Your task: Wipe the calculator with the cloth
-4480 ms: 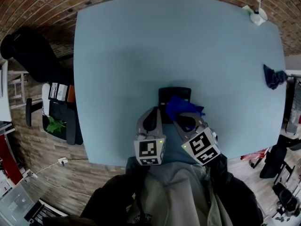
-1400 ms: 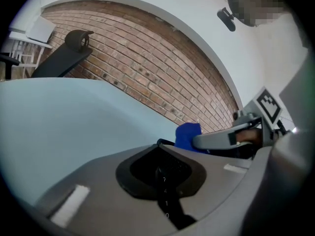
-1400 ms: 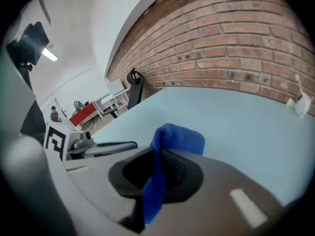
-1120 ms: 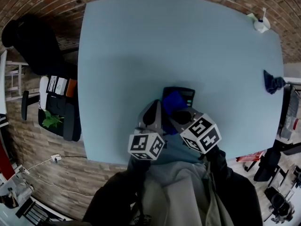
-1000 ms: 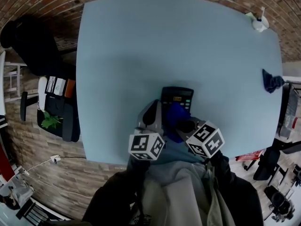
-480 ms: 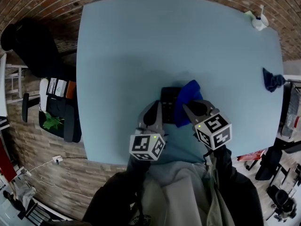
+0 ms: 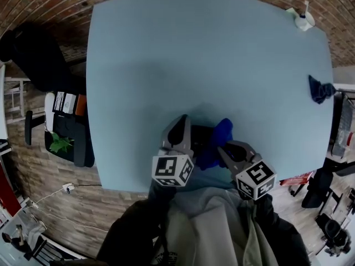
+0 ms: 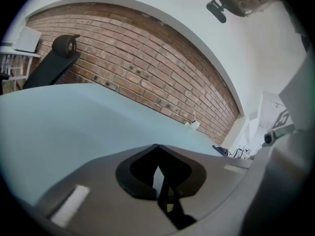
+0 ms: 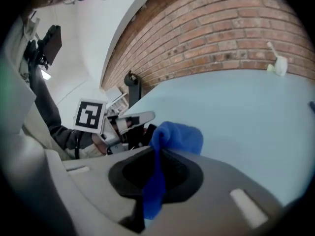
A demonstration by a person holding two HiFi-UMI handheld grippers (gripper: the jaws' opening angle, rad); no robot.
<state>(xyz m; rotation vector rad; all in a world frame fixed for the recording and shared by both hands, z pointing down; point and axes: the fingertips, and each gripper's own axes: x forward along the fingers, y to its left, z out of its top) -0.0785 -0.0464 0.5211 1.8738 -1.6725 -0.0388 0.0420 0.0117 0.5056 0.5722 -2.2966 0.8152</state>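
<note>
A black calculator [image 7: 202,133] lies near the front edge of the pale blue table [image 7: 194,54], mostly hidden between my two grippers. My left gripper [image 7: 181,119] is shut, its tips at the calculator's left side, and its own view shows nothing between the meeting jaws [image 8: 157,145]. My right gripper [image 7: 222,147] is shut on a bright blue cloth [image 7: 219,137], which bunches above the jaws at the calculator's right edge. In the right gripper view the cloth [image 9: 177,136] sticks out of that gripper [image 9: 156,150], and the left gripper [image 9: 140,118] sits over the dark calculator [image 9: 143,134].
A second, dark blue cloth [image 7: 320,88] lies at the table's right edge. A small white bottle [image 7: 303,20] stands at the far right corner. A black chair [image 7: 33,60] is off the table's left side, before a brick wall.
My right gripper has swung the blue cloth off the calculator's keys, out to the right and then back toward me, lifting it. The left gripper has stayed put.
</note>
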